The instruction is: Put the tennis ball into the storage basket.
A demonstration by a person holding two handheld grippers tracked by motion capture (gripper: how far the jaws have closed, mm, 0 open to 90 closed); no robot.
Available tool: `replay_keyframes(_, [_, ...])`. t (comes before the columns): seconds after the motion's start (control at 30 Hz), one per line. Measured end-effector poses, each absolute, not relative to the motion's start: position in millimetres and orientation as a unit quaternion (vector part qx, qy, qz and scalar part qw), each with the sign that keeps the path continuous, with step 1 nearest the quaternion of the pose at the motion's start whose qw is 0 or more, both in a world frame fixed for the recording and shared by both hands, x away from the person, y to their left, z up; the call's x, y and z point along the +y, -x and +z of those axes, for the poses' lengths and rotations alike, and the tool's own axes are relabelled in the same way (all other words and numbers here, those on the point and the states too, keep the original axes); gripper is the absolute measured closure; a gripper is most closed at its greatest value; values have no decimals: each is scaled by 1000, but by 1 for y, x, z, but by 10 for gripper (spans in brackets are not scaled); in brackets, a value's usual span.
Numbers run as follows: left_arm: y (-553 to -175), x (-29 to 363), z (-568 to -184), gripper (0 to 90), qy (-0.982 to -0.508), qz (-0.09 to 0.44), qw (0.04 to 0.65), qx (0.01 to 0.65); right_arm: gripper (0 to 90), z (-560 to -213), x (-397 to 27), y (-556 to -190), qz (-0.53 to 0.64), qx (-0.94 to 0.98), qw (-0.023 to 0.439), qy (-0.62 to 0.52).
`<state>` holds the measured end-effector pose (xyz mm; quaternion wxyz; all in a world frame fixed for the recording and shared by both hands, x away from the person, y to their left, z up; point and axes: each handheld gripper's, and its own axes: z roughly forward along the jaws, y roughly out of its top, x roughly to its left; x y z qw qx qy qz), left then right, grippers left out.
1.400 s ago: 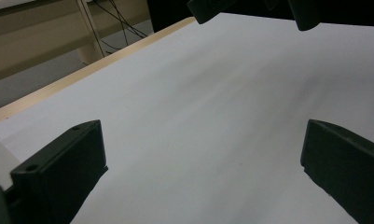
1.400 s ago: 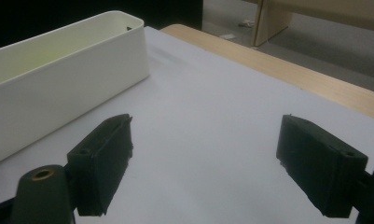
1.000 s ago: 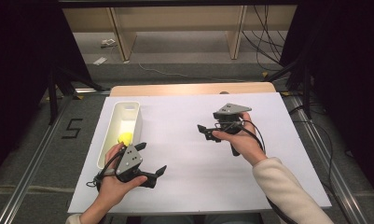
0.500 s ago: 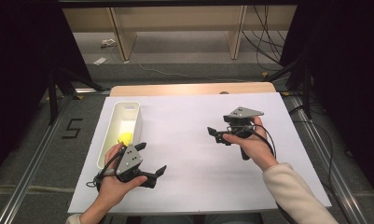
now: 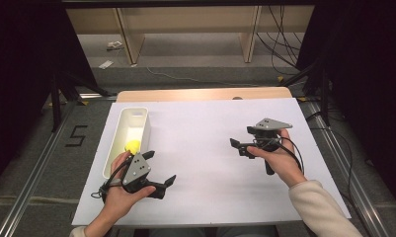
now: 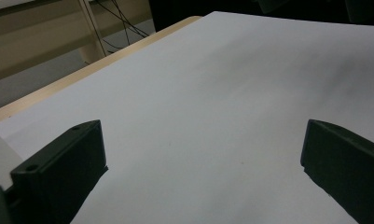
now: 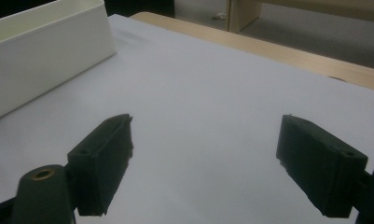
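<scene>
White matte sheeting [image 5: 205, 163] covers the wooden table, whose pale edge shows at the far side. At the left stands a long, narrow white plastic bin [image 5: 117, 148] with rounded corners; a small yellow object [image 5: 133, 146] lies inside near its close end. Just beside that end, the left gripper [image 5: 161, 170] rests low in the person's hand, its blocky black jaws spread wide with nothing between. Well apart at the right, the right gripper [image 5: 241, 140] hovers, jaws parted and empty, pointing toward the bin.
</scene>
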<state>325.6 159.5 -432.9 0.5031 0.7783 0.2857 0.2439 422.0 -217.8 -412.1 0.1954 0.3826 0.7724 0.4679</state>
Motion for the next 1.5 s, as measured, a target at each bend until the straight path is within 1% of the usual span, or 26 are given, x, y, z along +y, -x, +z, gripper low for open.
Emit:
replay_keyframes(1.1, [-326,160,-433,0,-777,246,503,288,192,-431,-277,-383,461,754,199,-423])
replay_keyframes(1.27, [-326,160,-432,0,-777,246,502,288,191,-438,-282,-380,455,756,195,-429])
replay_keyframes(1.5, [-326,161,-432,0,-777,247,502,287,194,-438,-287,-376,463,747,202,-432])
